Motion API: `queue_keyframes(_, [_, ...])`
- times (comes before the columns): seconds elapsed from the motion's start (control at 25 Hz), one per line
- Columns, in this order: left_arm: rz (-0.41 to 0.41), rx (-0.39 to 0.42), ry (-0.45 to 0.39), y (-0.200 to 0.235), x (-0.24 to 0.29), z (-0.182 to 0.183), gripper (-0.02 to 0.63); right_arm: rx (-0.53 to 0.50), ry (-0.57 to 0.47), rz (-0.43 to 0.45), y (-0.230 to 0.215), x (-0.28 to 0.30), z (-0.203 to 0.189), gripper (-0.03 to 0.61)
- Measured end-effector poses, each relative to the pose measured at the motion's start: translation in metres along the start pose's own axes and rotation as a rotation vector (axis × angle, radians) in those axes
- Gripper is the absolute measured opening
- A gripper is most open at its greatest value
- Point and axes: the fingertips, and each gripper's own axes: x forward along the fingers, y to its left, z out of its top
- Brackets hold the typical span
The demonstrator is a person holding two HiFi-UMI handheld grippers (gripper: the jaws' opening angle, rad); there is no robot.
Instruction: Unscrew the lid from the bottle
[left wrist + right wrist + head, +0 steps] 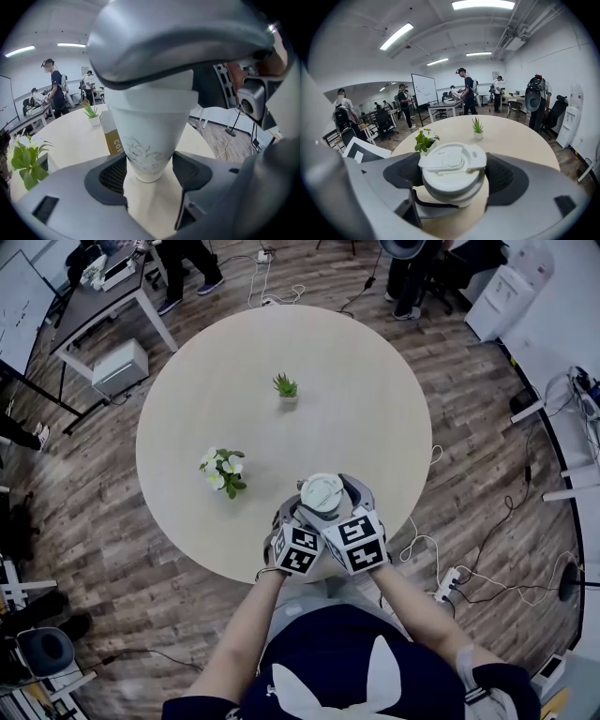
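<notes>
A white bottle shaped like a paper cup [152, 140] stands near the front edge of the round table [375, 409], with a white lid [452, 164] on top. In the left gripper view my left gripper [149, 171] is shut on the bottle's lower body, both pads against its sides. My right gripper [452, 180] straddles the lid [322, 493] from above, its jaws wide, the pads close beside the rim without clearly pressing on it. In the head view both grippers meet at the bottle, the left gripper [305, 517] lower and the right gripper [330, 497] at the top.
A small green plant in a pot [286, 388] sits at the table's middle. A white-flowered plant [223, 470] stands left of the bottle. A tan carton [111, 133] is just behind the bottle. Desks, people and floor cables [441, 577] surround the table.
</notes>
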Motion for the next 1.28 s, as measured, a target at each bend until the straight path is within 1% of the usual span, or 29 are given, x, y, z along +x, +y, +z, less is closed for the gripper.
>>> queue_keyframes(0.2, [-0.006,0.005,0.003,0.000,0.001,0.003,0.314,-0.053,0.041,0.073,-0.001,-0.001,0.001,0.431])
queue_keyframes(0.36, [-0.013,0.010,0.004,0.000,0.002,0.001,0.314,-0.119,0.083,0.157,0.002,0.000,-0.002,0.430])
queue_keyframes(0.84, [-0.023,0.017,0.001,0.000,0.000,0.001,0.313,-0.378,0.246,0.475,0.012,-0.002,-0.007,0.430])
queue_keyframes(1.0, [-0.024,0.020,0.002,0.000,0.000,0.001,0.313,-0.456,0.281,0.559,0.015,-0.004,-0.009,0.430])
queue_keyframes(1.12, [-0.024,0.023,0.003,-0.001,0.000,0.002,0.311,-0.546,0.316,0.625,0.014,-0.007,-0.011,0.430])
queue_keyframes(1.28, [-0.025,0.022,0.003,0.000,0.001,0.002,0.311,-0.641,0.398,0.666,0.014,-0.007,-0.013,0.430])
